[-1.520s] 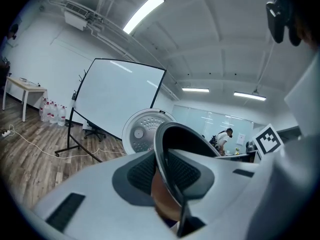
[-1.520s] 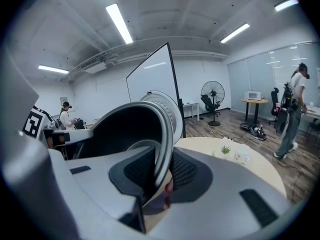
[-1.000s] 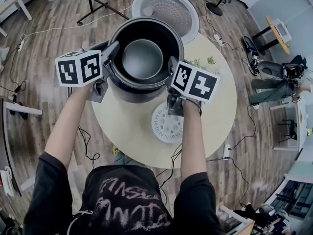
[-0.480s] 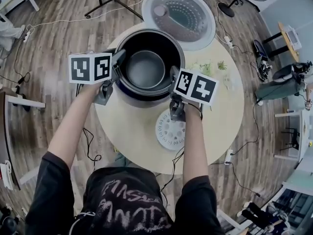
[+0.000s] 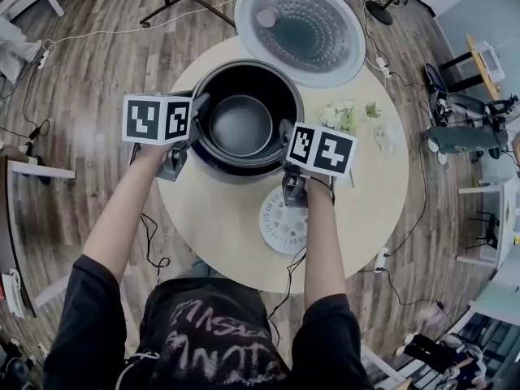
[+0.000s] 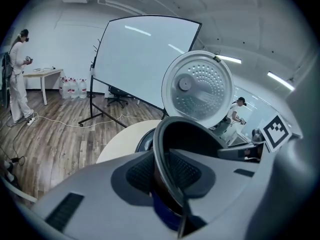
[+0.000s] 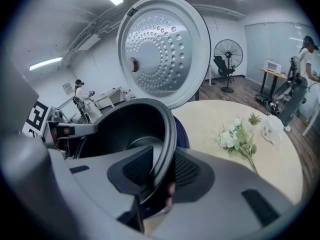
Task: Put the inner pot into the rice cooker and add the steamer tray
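**Inner pot at the cooker mouth, gripped at both sides of its rim**

Head view: We find the inner pot [image 5: 241,124] in the open mouth of the rice cooker [image 5: 237,170], which stands on the round table [image 5: 366,185]. We cannot tell whether the pot is fully seated. The left gripper [image 5: 197,108] meets the pot's rim on the left and the right gripper [image 5: 284,132] meets it on the right. The cooker's lid [image 5: 301,31] stands open at the far side. The steamer tray [image 5: 283,222] lies flat on the table, near the person and just beside the right gripper. A small bunch of flowers [image 5: 345,116] lies to the right of the cooker.

Left gripper view: We see the pot's rim running between the 2 pads, with 1 pad inside the wall and 1 outside. The jaws are clamped on the rim. The cooker's blue body shows below the rim. A whiteboard [image 6: 145,59] stands beyond the table.

Right gripper view: The rim passes between the 2 pads here too, and both pads appear to press on it. The jaws have just been opening, with the rim between them. A standing fan [image 7: 228,54] shows in the background.
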